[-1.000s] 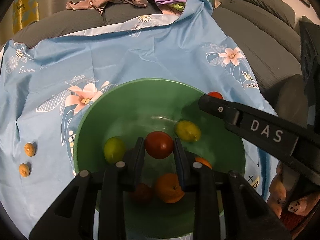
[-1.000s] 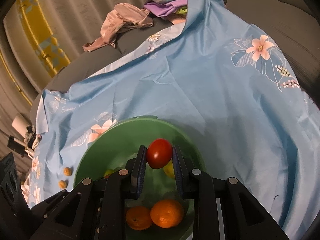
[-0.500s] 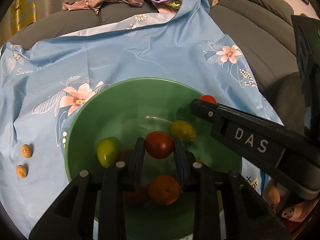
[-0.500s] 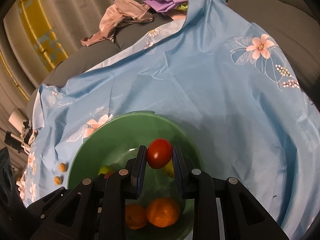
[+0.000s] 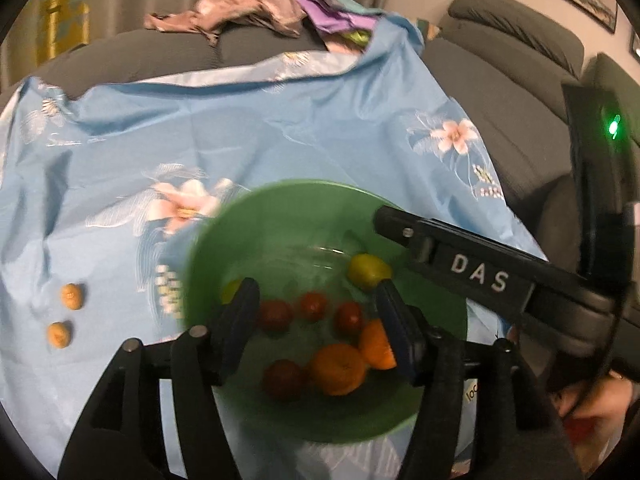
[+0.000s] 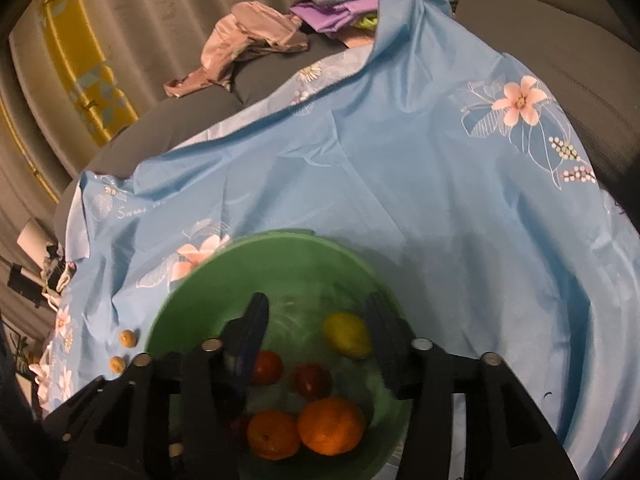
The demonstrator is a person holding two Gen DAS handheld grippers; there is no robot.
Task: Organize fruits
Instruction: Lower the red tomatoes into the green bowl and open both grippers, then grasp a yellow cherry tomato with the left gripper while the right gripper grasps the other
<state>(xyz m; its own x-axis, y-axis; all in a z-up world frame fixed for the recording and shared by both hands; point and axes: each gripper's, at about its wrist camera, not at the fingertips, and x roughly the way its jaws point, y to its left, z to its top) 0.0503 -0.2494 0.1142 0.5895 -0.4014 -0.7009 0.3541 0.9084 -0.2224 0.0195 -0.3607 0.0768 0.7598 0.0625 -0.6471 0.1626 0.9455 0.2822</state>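
Observation:
A green bowl (image 5: 280, 216) (image 6: 280, 248) stands on the blue flowered cloth (image 5: 240, 120). In it lie several red tomatoes (image 5: 312, 306) (image 6: 312, 380), two oranges (image 5: 338, 368) (image 6: 330, 426), a yellow lemon (image 5: 368, 270) (image 6: 346, 334) and a green fruit (image 5: 231, 290). My left gripper (image 5: 316, 328) is open and empty above the bowl. My right gripper (image 6: 316, 340) is open and empty above the bowl too; its arm marked DAS (image 5: 480, 276) crosses the left wrist view.
Two small orange fruits (image 5: 66, 314) (image 6: 124, 350) lie on the cloth left of the bowl. Crumpled clothes (image 5: 248, 8) (image 6: 256, 40) lie on the grey sofa (image 5: 520, 60) behind. The cloth (image 6: 400, 184) is wrinkled.
Both grippers have opened and let go of their red tomatoes, which now lie in the bowl. Both views are slightly blurred by motion.

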